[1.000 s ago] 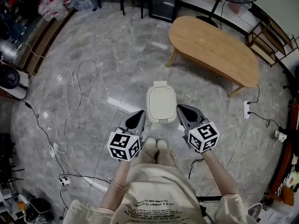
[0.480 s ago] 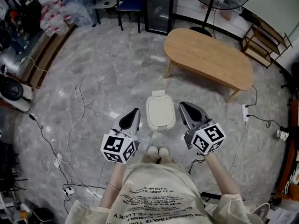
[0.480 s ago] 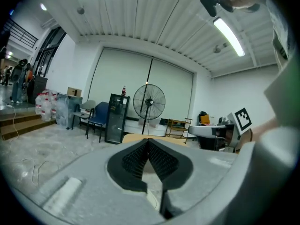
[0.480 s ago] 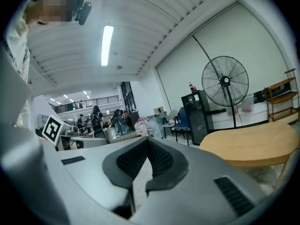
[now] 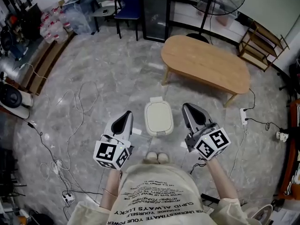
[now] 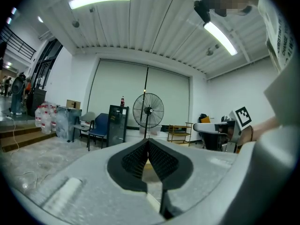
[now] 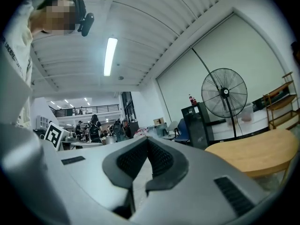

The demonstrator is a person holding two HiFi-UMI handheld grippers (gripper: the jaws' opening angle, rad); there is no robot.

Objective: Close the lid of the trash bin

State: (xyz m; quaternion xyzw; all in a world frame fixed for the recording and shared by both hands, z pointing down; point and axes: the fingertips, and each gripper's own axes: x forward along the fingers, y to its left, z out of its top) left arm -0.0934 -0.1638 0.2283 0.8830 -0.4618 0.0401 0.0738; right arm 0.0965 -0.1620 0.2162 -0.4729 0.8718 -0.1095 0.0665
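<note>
Finding: the trash bin (image 5: 158, 118) stands on the floor (image 5: 117, 69), below and between the two tools, just ahead of the person's feet (image 5: 157, 157). It touches neither tool. From above, its lid (image 5: 158, 115) lies flat across the body with the hinge tab on the side farthest from the jaws. I judge it down, though the overhead angle does not confirm full seating.

Left hand-held gripper (image 5: 125, 118): jaws together, pads (image 6: 133, 158) meeting at the tip, nothing between them. Right hand-held gripper (image 5: 187, 109): likewise closed and empty, pads (image 7: 131, 159) in contact. Both point about level into the room, so neither gripper view shows the bin at all.

Risks noted:
- If the lid is only resting and not latched, it may spring back up (the cause would be too little downward pressure near its front edge).
- Any further press would have to be guided from the head view alone. An off-centre push from closed jaws could skid or tip the light bin on the polished stone.
- Loose cables (image 5: 70, 107) lie on the floor to the outside of the left tool, so a sideways step there could snag them.
</note>
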